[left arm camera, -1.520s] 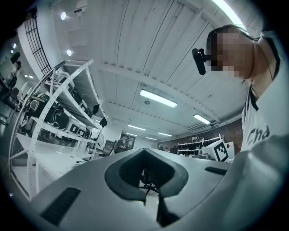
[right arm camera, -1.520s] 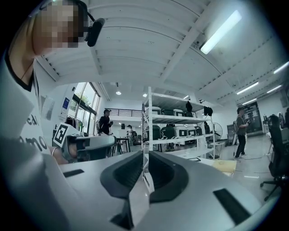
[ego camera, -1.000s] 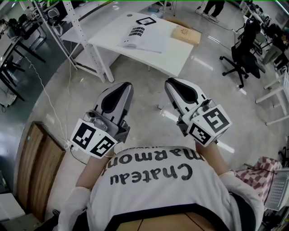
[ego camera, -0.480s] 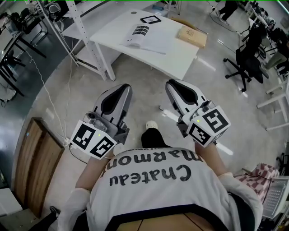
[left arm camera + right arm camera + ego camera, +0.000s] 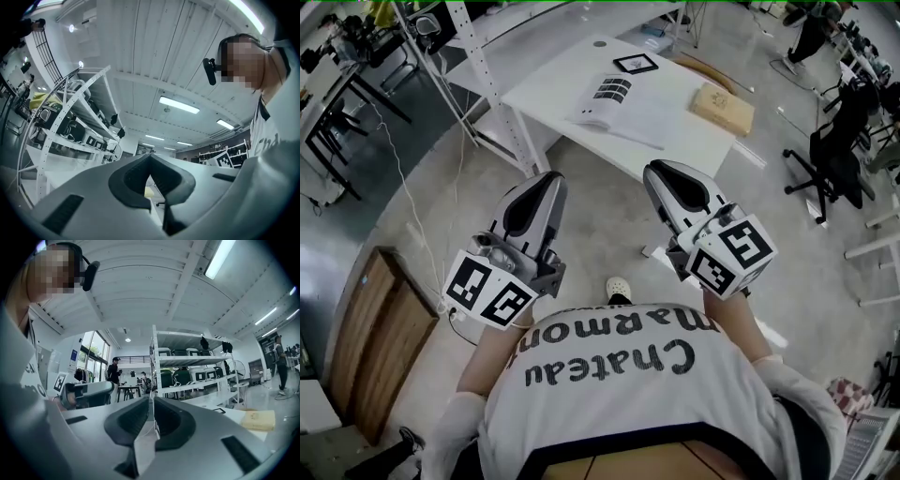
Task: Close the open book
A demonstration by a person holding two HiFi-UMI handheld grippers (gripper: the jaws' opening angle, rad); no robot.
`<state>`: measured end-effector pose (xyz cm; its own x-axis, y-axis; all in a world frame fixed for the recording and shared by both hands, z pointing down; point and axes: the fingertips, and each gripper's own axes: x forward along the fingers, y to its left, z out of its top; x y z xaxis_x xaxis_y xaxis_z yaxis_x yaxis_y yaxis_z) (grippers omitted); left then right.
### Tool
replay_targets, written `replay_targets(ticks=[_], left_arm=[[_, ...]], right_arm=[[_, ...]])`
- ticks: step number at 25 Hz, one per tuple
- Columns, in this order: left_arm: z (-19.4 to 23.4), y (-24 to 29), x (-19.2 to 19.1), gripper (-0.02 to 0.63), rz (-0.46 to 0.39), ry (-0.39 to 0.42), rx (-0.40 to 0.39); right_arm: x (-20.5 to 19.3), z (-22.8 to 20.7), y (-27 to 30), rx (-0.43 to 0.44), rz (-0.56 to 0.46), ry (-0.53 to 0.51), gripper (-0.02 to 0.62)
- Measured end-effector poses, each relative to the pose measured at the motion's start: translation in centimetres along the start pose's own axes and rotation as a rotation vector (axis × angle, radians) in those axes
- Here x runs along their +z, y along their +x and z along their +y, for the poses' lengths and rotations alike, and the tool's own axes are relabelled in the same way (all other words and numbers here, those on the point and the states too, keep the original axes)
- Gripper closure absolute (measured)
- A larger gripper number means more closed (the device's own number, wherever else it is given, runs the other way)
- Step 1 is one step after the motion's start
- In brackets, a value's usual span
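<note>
The person wears a white T-shirt (image 5: 609, 412) with large dark lettering.

The only words I can read stand on the person's white shirt (image 5: 628, 361), seen upside down in the head view: "Chateau" in one line and "Marmon" in the other, with its end not visible. The open book (image 5: 614, 98) on the counter (image 5: 548, 84) shows dark blocks of print, too small to read. The square markers (image 5: 492, 292) carry only black-and-white patterns, no letters.
</note>
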<state>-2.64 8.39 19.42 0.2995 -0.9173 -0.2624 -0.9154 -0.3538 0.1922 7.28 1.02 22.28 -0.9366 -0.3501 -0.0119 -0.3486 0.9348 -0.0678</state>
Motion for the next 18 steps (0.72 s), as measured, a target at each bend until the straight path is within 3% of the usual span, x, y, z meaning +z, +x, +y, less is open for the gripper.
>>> replay_targets(ticks=[8,18], left_arm=[[4.2,6.5,1.3,0.581,-0.034,0.047,0.003],[10.0,10.6,0.0,0.581,-0.067,0.057,0.105]], right_arm=[[2.8,-5.9,5.6,0.054,-0.026,-0.048,0.541],[2.1,-11.7,11.6,0.12,-0.014,-0.059,0.541]])
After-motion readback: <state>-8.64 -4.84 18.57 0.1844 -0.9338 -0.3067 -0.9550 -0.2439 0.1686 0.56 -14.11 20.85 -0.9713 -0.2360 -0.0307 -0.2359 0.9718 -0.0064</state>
